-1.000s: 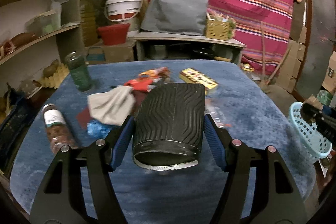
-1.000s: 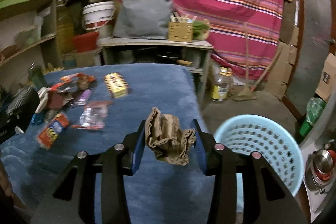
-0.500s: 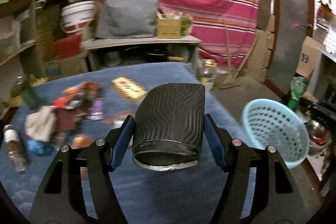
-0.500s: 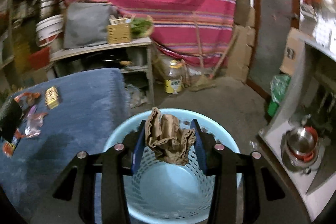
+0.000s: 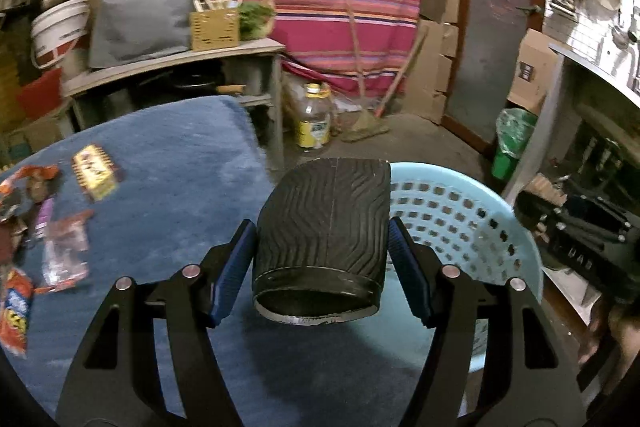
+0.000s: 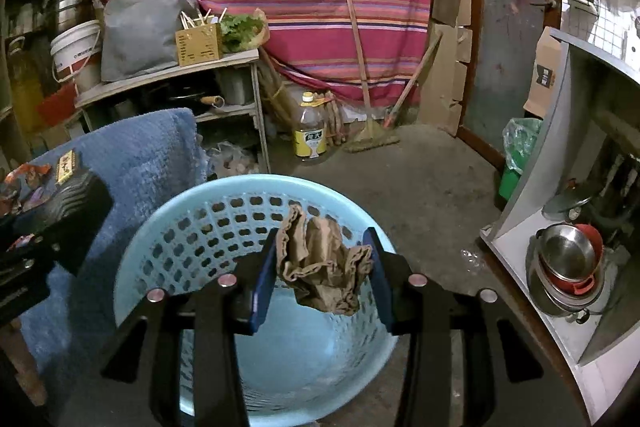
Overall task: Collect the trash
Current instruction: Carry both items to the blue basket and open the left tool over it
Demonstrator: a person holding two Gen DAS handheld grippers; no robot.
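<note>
1. Light blue basket (image 6: 168, 247) on the floor beside the blue tabletop (image 5: 168, 155); visible interior holds nothing.
2. Right gripper (image 6: 324, 267) clamps crumpled brown paper (image 6: 320, 267) over the basket.
3. Left gripper (image 5: 322, 255) grips a black ribbed cup (image 5: 324, 227); basket (image 5: 460, 219) at 3 o'clock.
4. Wrappers (image 5: 64, 251) at tabletop's 9 o'clock.

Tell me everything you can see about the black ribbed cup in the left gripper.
The black ribbed cup looks like a paper sleeve cup embossed with wavy ridges and a vertical seam. It lies tipped on its side, its pale-rimmed end facing the camera. The left gripper has its jaws closed on its sides, holding it in the air between the blue table covering and the light blue basket.
</note>
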